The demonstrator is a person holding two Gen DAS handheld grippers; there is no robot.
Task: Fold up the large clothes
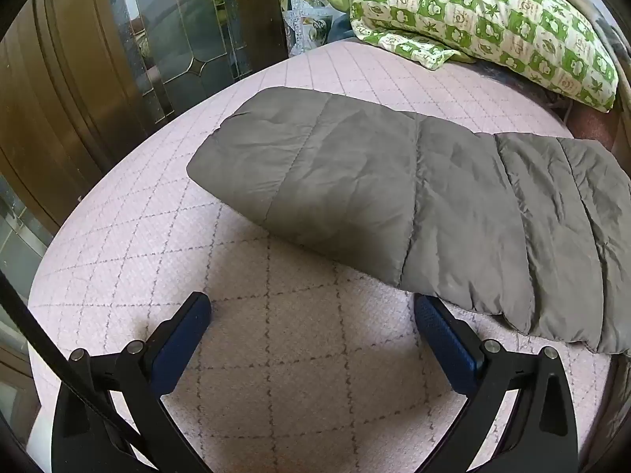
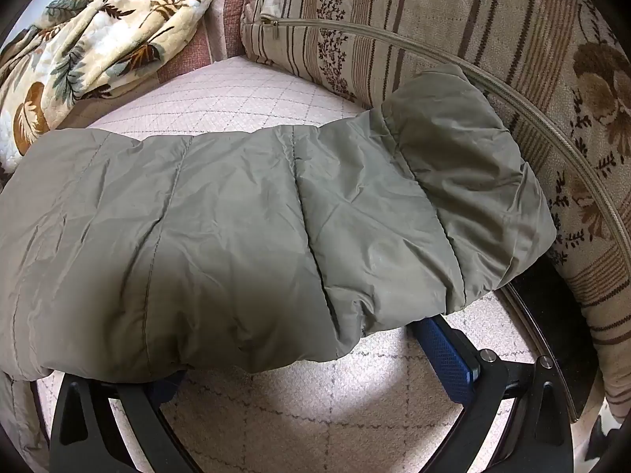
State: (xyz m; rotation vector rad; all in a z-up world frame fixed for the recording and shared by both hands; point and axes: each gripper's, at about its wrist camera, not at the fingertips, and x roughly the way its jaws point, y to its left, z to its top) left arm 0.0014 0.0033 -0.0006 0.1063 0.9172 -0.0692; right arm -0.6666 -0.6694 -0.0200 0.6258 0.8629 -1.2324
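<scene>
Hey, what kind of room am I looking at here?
Probably a bedroom: a quilted pink mattress carries a grey padded garment, with a green patterned pillow and a leaf-print blanket at its edges.

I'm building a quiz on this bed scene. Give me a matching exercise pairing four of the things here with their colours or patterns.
Things:
1. padded jacket
2. pillow
3. blanket
4. gripper pads

Looks:
a. cream with brown leaves
b. blue
c. green and white checks
d. plain olive grey

Pairs: 1-d, 2-c, 3-a, 4-b
</scene>
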